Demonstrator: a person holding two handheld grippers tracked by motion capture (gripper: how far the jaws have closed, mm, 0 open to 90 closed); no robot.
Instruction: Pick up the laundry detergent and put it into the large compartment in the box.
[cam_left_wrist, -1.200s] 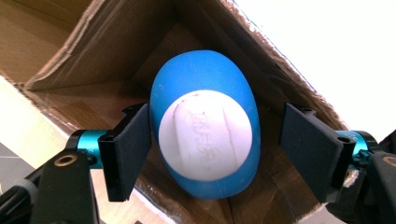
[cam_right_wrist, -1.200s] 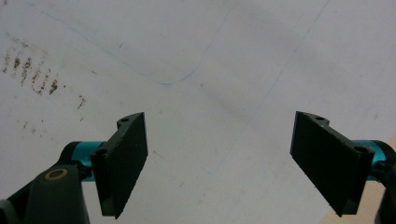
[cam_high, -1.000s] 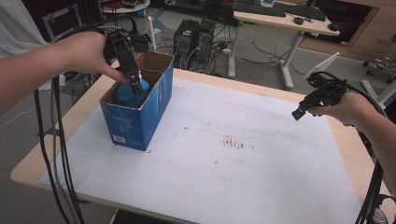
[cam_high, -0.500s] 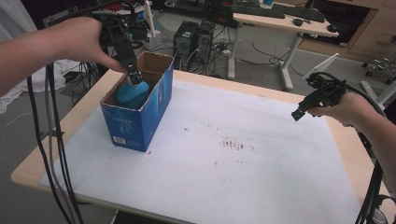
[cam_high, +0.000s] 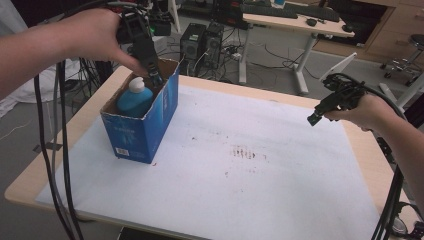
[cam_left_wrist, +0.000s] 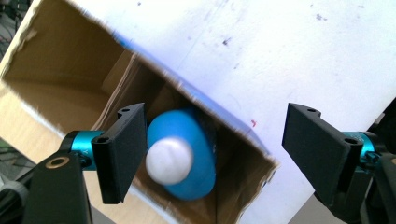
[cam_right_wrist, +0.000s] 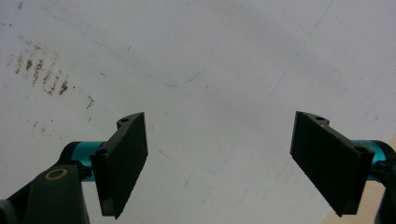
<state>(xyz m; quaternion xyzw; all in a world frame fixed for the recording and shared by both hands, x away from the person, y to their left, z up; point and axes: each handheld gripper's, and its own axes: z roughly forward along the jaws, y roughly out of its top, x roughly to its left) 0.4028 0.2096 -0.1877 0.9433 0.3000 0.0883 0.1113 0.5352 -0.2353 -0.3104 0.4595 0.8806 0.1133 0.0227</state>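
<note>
My left gripper (cam_high: 154, 75) hangs wide and empty over the blue bottle (cam_left_wrist: 181, 154) standing in the box (cam_high: 141, 131) (placing looks done); next I clear the rim, right gripper (cam_right_wrist: 219, 163) open, idle.

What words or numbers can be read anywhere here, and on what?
None can be read.
Blue cardboard box: pale lettering on its long side, too blurred.
Same box: white barcode label near its bottom corner, digits too small.
Blue bottle with white cap: no text in sight.
</note>
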